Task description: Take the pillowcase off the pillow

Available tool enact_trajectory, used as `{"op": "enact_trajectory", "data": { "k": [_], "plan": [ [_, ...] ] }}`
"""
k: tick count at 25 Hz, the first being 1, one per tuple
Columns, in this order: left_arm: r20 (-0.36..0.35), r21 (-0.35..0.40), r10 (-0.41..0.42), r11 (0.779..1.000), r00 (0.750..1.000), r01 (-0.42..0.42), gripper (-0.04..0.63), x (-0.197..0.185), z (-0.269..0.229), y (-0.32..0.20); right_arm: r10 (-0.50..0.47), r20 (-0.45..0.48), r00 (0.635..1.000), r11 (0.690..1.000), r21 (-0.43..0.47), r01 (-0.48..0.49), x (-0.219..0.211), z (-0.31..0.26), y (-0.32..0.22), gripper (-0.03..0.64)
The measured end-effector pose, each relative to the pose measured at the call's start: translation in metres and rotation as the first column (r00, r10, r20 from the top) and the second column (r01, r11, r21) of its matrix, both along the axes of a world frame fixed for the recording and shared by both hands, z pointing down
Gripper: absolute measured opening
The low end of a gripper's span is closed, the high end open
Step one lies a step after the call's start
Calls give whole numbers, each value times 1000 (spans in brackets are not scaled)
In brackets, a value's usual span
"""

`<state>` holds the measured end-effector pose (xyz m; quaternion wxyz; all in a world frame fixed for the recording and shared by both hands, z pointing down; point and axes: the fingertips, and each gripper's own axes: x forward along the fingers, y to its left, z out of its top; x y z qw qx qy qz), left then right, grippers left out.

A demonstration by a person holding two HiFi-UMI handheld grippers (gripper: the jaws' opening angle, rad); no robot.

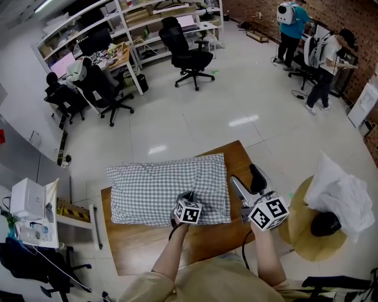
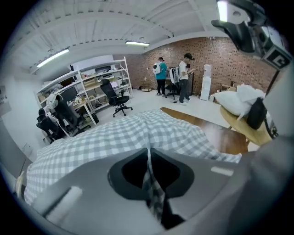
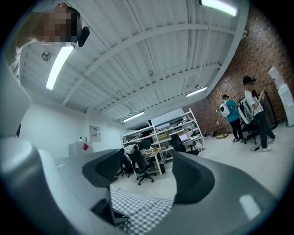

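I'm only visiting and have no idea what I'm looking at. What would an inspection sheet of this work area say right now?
Surface: wooden table, bare wood showing round its edges.
Job's things: checked pillowcase, filled out and lying flat across the table.
Clutter: a round stand beside the table, with a white bundle on it.
Tongs: left tongs shut on a fold of the pillowcase at its near edge; right tongs open, nothing between them.
Cables: what looks like a thin dark cable by the right forearm.
Surroundings: office chairs, shelves, people standing near a brick wall.
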<state>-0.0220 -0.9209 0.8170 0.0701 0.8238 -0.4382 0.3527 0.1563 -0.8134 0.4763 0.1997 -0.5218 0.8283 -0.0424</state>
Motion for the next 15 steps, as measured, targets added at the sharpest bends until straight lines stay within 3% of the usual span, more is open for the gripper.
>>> {"op": "enact_trajectory", "data": {
  "k": [4, 7, 15],
  "plan": [
    [-170, -49, -18, 999, 985, 10, 11, 1, -23, 8, -24, -10, 1000, 1000, 8, 25, -13, -6, 0, 344],
    [-280, -30, -12, 1000, 960, 4, 9, 3, -57, 12, -38, -20, 999, 999, 15, 38, -21, -9, -1, 344],
    [-529, -12, -58, 998, 846, 61, 6, -9, -147, 14, -54, -19, 998, 998, 41, 55, -27, -21, -2, 342]
  ]
}}
